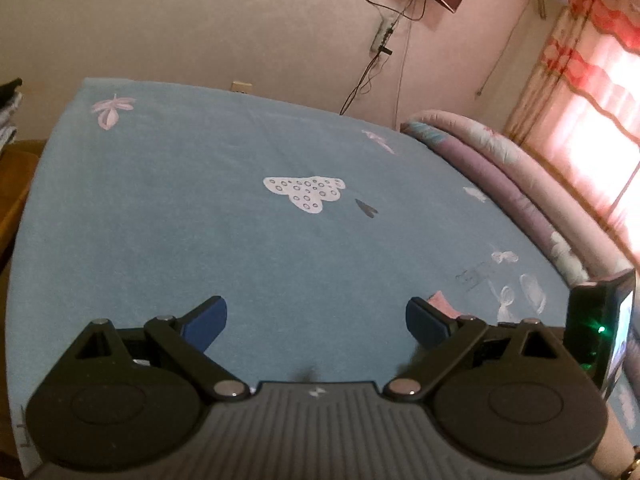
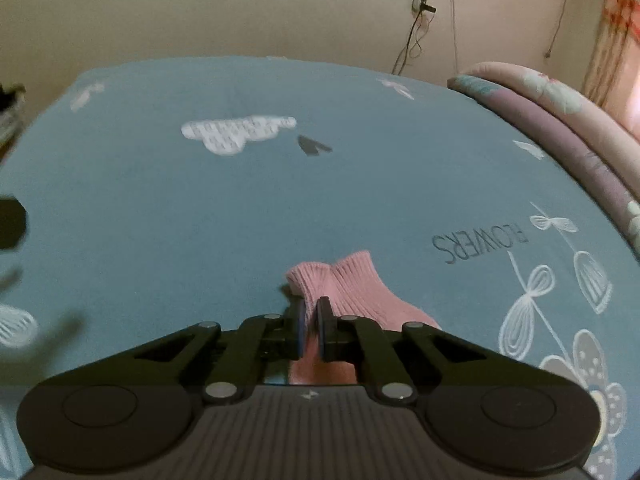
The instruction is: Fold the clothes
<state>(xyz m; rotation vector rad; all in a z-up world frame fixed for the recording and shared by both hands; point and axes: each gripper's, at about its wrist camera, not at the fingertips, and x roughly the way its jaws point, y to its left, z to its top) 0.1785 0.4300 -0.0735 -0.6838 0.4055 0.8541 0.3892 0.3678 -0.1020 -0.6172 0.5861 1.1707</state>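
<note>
Right gripper (image 2: 311, 326): its jaws are pinching the pink knitted garment (image 2: 352, 292) near its ribbed ends.
Left gripper (image 1: 316, 322): its jaws are standing wide apart, holding nothing, over the blue bedsheet (image 1: 200, 220).
Garment: it is lying on the sheet just beside the printed word FLOWERS (image 2: 480, 243), two ribbed cuffs side by side.
Stage: it is not clear whether a fold is being started or finished.
Care: I think the pinch is needing both layers, kept low so the edges are staying aligned.

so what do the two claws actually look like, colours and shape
Both match: the left claw and right claw have black linkage arms with silver pivot pins, blue pads on the fingertips, round black discs on each side, and a grey ribbed body bearing a small white logo.
</note>
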